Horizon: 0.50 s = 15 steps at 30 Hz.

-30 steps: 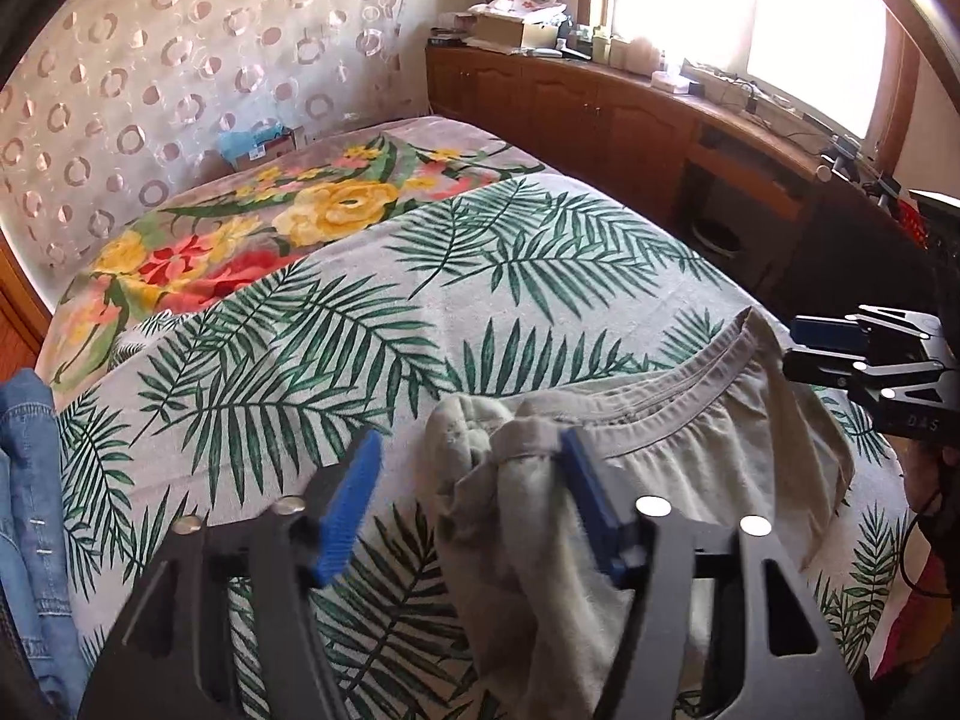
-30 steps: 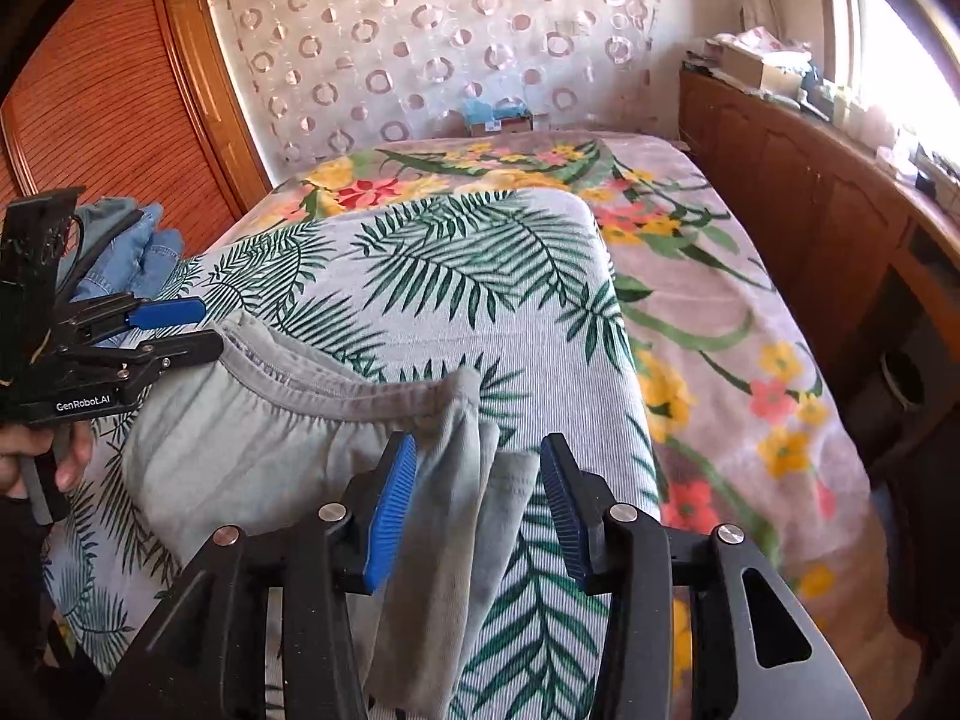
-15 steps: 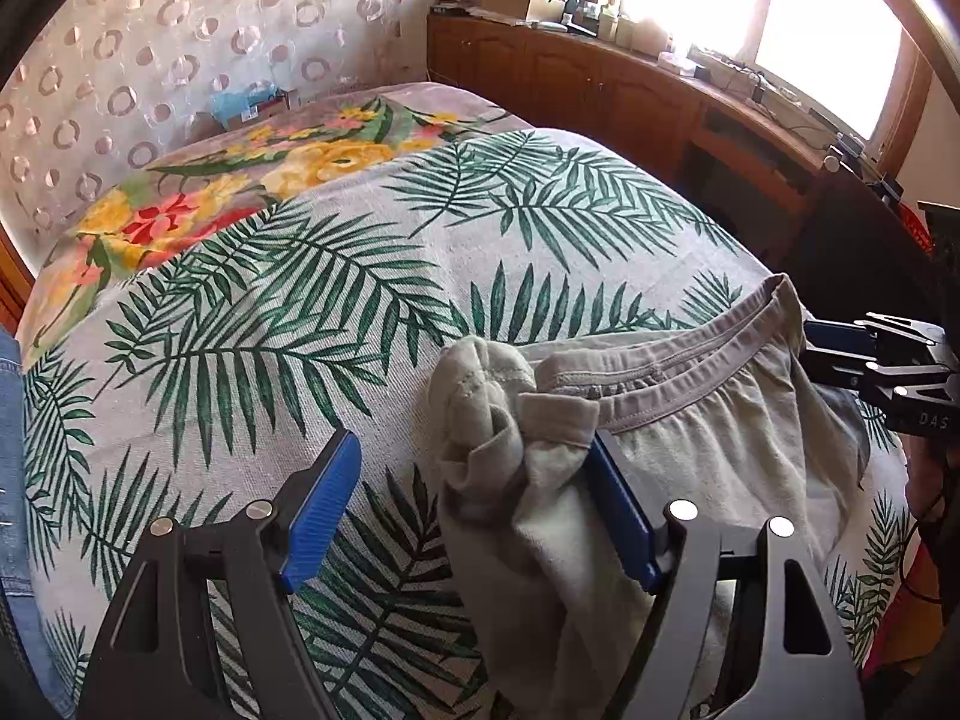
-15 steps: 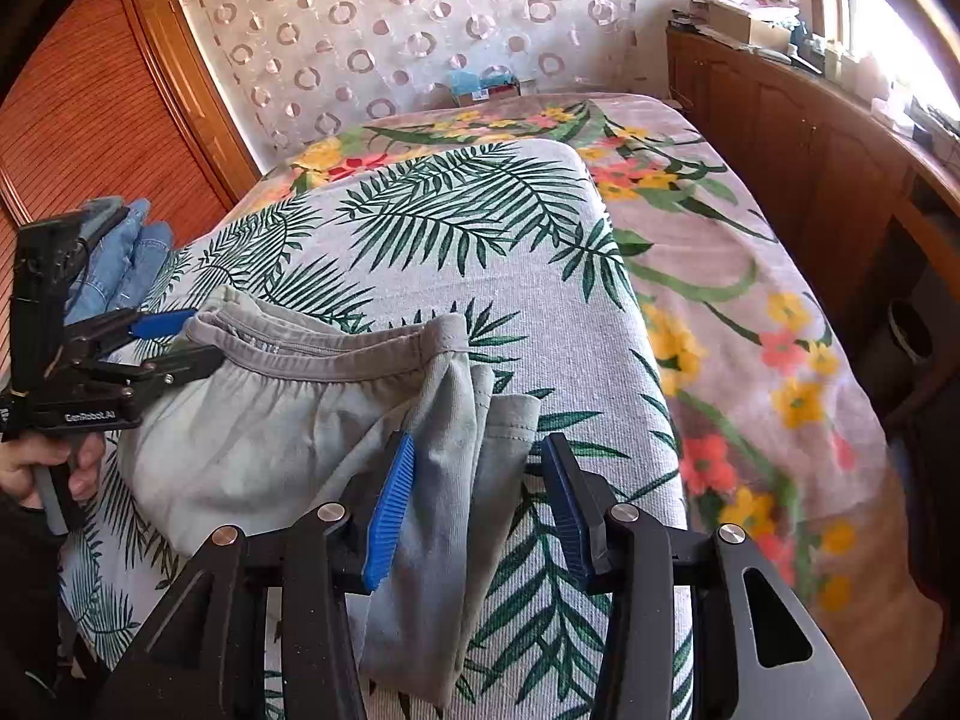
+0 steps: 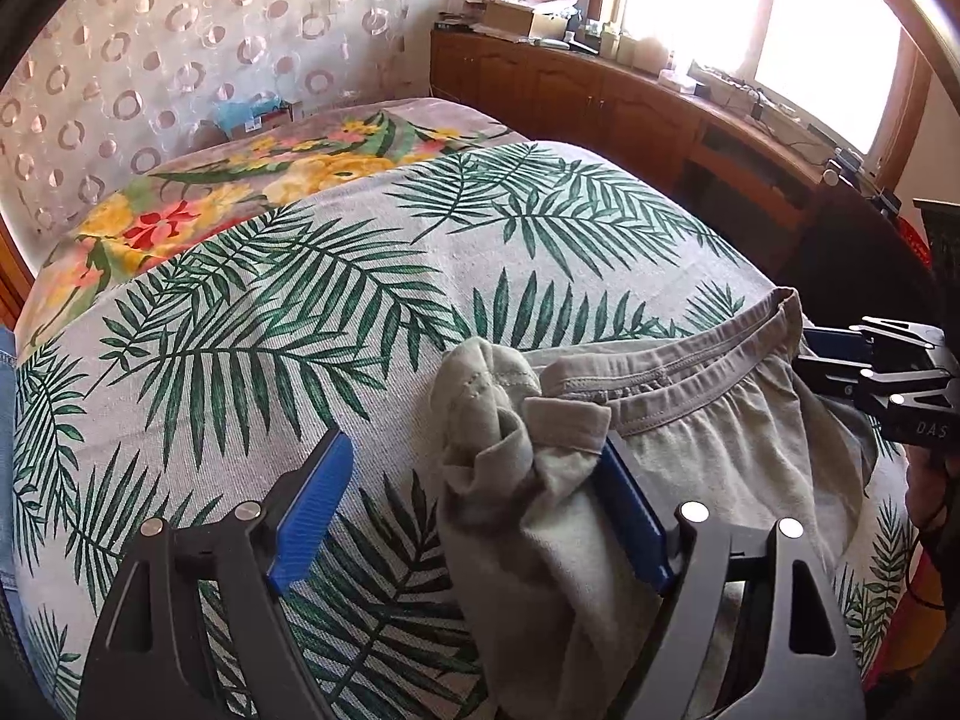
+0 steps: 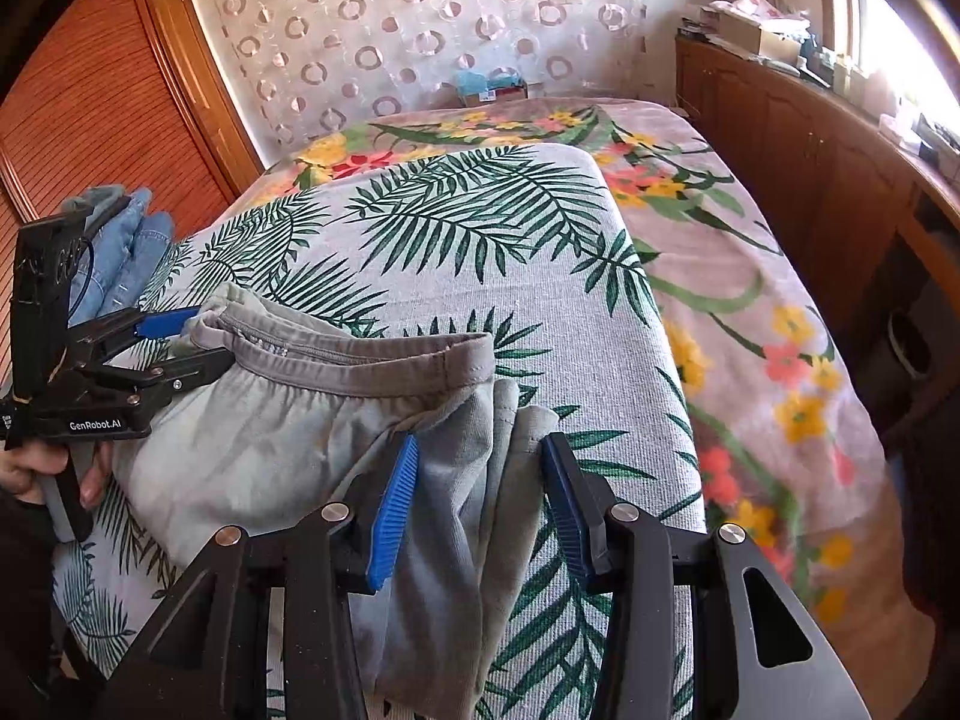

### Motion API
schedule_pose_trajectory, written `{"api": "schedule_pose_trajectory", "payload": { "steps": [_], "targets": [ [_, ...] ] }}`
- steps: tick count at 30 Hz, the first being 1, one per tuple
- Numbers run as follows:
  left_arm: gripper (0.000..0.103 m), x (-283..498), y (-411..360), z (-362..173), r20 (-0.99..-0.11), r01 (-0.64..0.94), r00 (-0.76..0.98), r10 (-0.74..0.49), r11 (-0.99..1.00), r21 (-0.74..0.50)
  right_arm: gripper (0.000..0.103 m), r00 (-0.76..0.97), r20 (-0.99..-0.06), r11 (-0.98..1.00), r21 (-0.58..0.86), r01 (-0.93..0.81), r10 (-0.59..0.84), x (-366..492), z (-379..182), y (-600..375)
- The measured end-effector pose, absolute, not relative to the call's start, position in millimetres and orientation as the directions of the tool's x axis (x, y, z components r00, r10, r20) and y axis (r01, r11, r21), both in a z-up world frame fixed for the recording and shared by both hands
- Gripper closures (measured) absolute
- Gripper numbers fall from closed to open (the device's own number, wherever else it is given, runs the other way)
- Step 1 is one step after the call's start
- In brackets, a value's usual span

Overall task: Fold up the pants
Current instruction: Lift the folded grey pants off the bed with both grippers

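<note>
Grey-green pants lie bunched on a palm-leaf bedspread, elastic waistband up. My left gripper is open at the left end of the waistband, with bunched cloth between its blue pads but not clamped. My right gripper is open at the right end of the waistband, folded leg cloth lying between its pads. Each gripper shows in the other's view: the right one and the left one, both with jaws apart at the waistband ends.
A floral blanket covers the rest of the bed. Blue jeans lie at the left bed edge by a wooden wardrobe. A wooden cabinet with clutter runs under the window. A tissue box sits at the headboard.
Both grippers have moved forward and down along the bed, closer to the waistband ends. The pants stay bunched between the open pads.
</note>
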<state>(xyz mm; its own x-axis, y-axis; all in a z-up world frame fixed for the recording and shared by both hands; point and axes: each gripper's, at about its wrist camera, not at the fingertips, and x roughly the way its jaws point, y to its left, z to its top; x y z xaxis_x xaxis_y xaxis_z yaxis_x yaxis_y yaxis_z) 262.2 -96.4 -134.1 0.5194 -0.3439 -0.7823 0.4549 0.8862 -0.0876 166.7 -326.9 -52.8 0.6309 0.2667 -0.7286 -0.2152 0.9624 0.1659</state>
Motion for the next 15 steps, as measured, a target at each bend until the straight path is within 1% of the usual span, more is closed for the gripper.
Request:
{"api": "schedule_pose_trajectory", "payload": {
  "steps": [7,8,9,11,12,13,14,15],
  "targets": [
    [0.022,261,-94,-133,-0.781,0.461,0.514,-0.354,0.882,-0.097,0.057,0.621,-0.728,0.956,0.186,-0.227,0.289,172,-53,-322],
    [0.03,261,-93,-132,-0.779,0.462,0.512,-0.363,0.881,-0.107,0.058,0.62,-0.728,0.955,0.188,-0.23,0.293,173,-53,-321],
    [0.035,260,-93,-131,-0.771,0.477,0.504,-0.389,0.87,-0.127,0.058,0.621,-0.728,0.955,0.183,-0.232,0.291,174,-53,-319],
    [0.052,259,-95,-130,-0.769,0.493,0.491,-0.41,0.858,-0.143,0.071,0.618,-0.726,0.951,0.188,-0.244,0.302,175,-54,-317],
    [0.057,257,-97,-129,-0.769,0.507,0.482,-0.42,0.849,-0.146,0.074,0.616,-0.725,0.949,0.192,-0.249,0.308,176,-55,-316],
    [0.061,256,-99,-129,-0.77,0.512,0.481,-0.419,0.847,-0.141,0.081,0.612,-0.725,0.946,0.197,-0.257,0.317,177,-55,-315],
    [0.069,255,-100,-128,-0.771,0.52,0.475,-0.425,0.842,-0.145,0.085,0.608,-0.723,0.943,0.206,-0.261,0.326,177,-56,-315],
    [0.073,255,-102,-128,-0.771,0.525,0.466,-0.433,0.837,-0.153,0.086,0.606,-0.721,0.94,0.217,-0.262,0.335,178,-57,-315]
  ]
}}
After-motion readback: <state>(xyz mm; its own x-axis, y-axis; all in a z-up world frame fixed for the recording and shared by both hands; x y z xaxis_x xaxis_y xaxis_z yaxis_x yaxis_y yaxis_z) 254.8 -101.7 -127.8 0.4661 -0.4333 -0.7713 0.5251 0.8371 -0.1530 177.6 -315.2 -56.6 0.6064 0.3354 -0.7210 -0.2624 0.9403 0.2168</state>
